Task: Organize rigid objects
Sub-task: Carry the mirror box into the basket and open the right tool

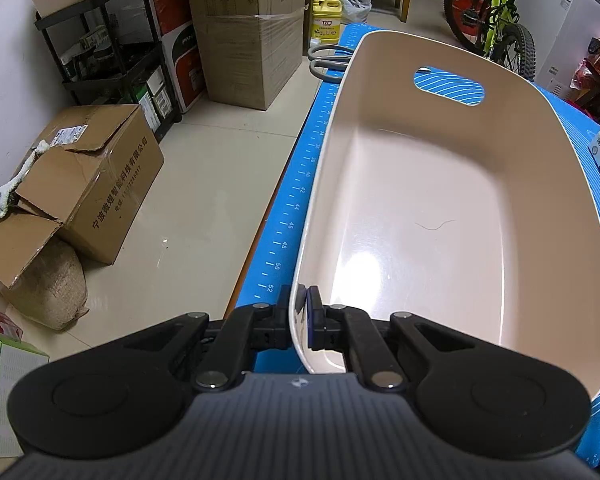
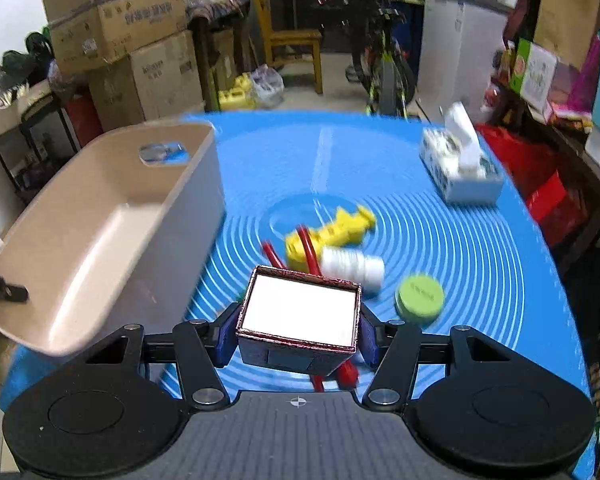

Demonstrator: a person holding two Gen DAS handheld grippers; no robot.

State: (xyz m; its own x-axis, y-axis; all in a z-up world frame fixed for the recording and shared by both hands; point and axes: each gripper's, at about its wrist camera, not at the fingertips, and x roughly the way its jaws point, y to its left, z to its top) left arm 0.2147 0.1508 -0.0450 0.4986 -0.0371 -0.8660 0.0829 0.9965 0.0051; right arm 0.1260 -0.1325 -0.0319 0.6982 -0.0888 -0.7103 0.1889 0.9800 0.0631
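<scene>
- Left wrist view: the left gripper (image 1: 300, 312) pinches the near rim of the empty bin (image 1: 428, 216), at 6 o'clock; scissors (image 1: 326, 62) lie beyond it at 11.
- Right wrist view: the right gripper (image 2: 298, 330) clamps a box (image 2: 300, 316) above the mat (image 2: 480, 264); bin (image 2: 100, 232) at 9, bottle (image 2: 354, 268) and jar (image 2: 420, 300) at 2.

Blue mat (image 2: 480, 264): bin (image 2: 100, 240), tissue box (image 2: 460, 172), green lid (image 2: 420, 298).

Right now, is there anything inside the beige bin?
No, the beige bin shows only its bare, shiny floor; the left wrist view shows nothing lying in it.
</scene>
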